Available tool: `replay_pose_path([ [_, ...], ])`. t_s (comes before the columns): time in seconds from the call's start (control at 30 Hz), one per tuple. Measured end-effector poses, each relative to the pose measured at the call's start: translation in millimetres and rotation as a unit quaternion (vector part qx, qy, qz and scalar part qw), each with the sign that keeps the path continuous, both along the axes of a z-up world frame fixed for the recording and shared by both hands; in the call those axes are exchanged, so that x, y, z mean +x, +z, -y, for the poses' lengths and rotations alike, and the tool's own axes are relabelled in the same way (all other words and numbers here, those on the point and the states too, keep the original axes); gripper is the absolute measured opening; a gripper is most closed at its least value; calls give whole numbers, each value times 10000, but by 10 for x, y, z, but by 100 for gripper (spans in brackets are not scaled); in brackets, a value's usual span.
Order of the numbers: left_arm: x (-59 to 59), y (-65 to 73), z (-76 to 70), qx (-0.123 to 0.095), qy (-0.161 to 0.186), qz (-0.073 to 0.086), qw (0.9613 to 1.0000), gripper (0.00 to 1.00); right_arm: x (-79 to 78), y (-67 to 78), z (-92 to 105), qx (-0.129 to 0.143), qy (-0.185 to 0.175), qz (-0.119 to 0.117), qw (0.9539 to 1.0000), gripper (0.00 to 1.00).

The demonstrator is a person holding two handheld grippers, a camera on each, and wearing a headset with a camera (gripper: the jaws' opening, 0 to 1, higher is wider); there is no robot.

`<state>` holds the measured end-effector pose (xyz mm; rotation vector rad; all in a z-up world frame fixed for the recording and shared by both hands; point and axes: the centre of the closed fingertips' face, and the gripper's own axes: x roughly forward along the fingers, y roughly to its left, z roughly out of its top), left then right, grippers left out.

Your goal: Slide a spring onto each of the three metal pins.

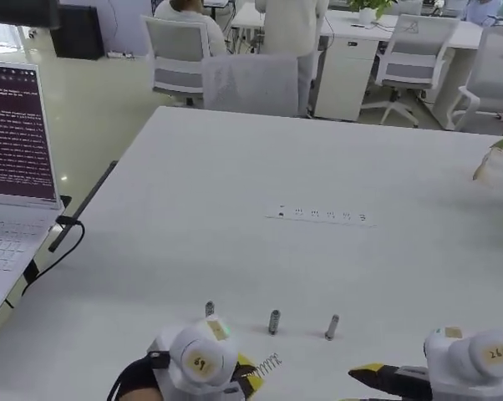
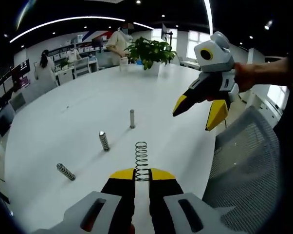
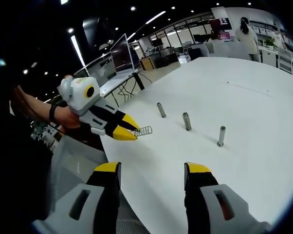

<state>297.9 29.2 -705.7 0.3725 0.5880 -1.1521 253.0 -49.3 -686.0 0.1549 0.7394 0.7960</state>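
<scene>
Left claw (image 2: pixel 142 174) clamped on one end of spring (image 2: pixel 141 158), free end forward; right claw (image 3: pixel 151 168) wide, empty. Bare pin (image 2: pixel 132 118) upright at 12 o'clock of spring, apart. Advise: tip spring vertical, centre bore over pin top, lower straight, then release.

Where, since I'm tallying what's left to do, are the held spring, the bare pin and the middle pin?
held spring (image 2: pixel 141 160): left gripper view, on its middle coils.
bare pin (image 3: pixel 221 136): right gripper view, on the middle of its shaft.
middle pin (image 1: pixel 274 322): head view, on the spring-covered shaft.
</scene>
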Motion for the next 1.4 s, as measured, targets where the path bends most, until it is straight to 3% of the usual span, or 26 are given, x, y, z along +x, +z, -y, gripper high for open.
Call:
replay_pose_path([
  [0.63, -242, 131, 327, -54, -600, 179, 9980, 2, 32, 44, -85, 113, 248, -6, 9996, 43],
  [1.23, -447, 213, 497, -115, -1011, 268, 9945, 2, -2, 57, -204, 253, 487, -51, 9985, 34],
  [1.4, -467, 230, 517, -132, -1083, 325, 9935, 2, -19, 84, -227, 350, 530, -78, 9980, 26],
])
